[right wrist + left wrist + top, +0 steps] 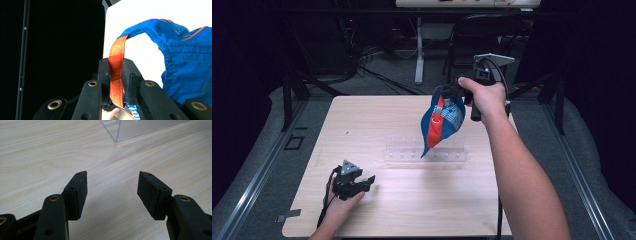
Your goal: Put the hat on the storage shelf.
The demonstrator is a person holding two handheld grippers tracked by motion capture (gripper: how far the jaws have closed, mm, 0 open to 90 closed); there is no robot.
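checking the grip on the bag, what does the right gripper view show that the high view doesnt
Right gripper view: the tongs are shut on the bag's orange strap, which runs up between the two black pads to the blue fabric.

High view: the whole blue and orange bag hangs in the air from the right tongs above a clear plastic rack on the wooden table, and the left tongs rest open near the table's front.

Both: the bag and the right tongs gripping it.
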